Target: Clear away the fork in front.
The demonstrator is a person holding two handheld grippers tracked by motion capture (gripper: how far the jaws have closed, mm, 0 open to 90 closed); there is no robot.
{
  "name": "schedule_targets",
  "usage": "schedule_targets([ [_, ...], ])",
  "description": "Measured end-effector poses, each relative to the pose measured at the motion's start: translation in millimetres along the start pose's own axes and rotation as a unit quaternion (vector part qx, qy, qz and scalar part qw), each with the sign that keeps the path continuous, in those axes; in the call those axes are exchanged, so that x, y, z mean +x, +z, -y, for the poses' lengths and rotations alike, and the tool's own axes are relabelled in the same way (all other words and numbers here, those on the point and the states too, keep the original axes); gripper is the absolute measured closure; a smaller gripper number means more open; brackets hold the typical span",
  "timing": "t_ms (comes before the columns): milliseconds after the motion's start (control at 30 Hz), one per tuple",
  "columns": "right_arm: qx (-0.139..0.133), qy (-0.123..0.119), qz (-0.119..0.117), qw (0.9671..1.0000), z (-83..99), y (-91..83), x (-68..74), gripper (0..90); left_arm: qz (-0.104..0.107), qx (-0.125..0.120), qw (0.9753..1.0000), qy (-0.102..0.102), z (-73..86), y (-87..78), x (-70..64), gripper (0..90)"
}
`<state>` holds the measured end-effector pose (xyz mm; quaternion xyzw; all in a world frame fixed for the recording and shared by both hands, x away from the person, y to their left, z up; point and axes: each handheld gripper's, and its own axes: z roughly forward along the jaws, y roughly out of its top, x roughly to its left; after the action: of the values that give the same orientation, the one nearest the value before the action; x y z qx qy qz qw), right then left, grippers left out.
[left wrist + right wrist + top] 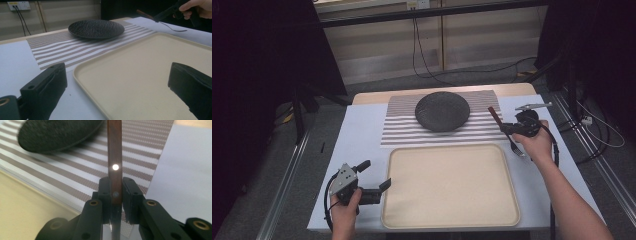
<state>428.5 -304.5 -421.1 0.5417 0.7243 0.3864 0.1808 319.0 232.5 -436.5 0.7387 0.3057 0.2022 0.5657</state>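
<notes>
A fork with a brown wooden handle (495, 115) is clamped between the jaws of my right gripper (504, 129), held above the table's right side, metal end (516, 148) pointing back toward the person. In the right gripper view the handle (114, 150) rises from my right gripper (115, 192) toward the black plate (55, 133). That plate (442, 111) rests on a striped placemat (402, 132). My left gripper (377, 173) is open beside the left rim of the beige tray (451, 185), nothing between its jaws (117, 82).
The tray (140, 65) is bare and takes up the near middle of the white table. The plate (96, 28) sits beyond it on the placemat (50, 50). The fork (172, 28) and the right hand (197, 7) hover at the far right. Cables hang behind the table.
</notes>
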Motion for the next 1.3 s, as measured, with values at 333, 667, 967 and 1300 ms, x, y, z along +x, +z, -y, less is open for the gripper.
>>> schedule_targets([
  [333,-0.087,-0.019,-0.061,0.9941,8.6,-39.6,37.7,78.1,0.006,-0.015,0.9998,-0.014,-13.9,3.1,-4.6,2.3],
  [667,-0.126,-0.042,-0.116,0.9842,27.6,-48.8,90.7,78.0,0.042,-0.012,0.9990,-0.006,-42.4,20.5,-25.1,2.2],
  [967,-0.137,-0.061,-0.145,0.9781,38.6,-45.3,114.3,77.9,0.051,-0.014,0.9985,-0.018,-57.9,42.3,-41.0,2.1],
  [1300,-0.158,-0.064,-0.178,0.9692,39.1,-37.1,138.7,78.0,0.038,-0.013,0.9988,-0.028,-70.7,69.9,-53.5,1.7],
])
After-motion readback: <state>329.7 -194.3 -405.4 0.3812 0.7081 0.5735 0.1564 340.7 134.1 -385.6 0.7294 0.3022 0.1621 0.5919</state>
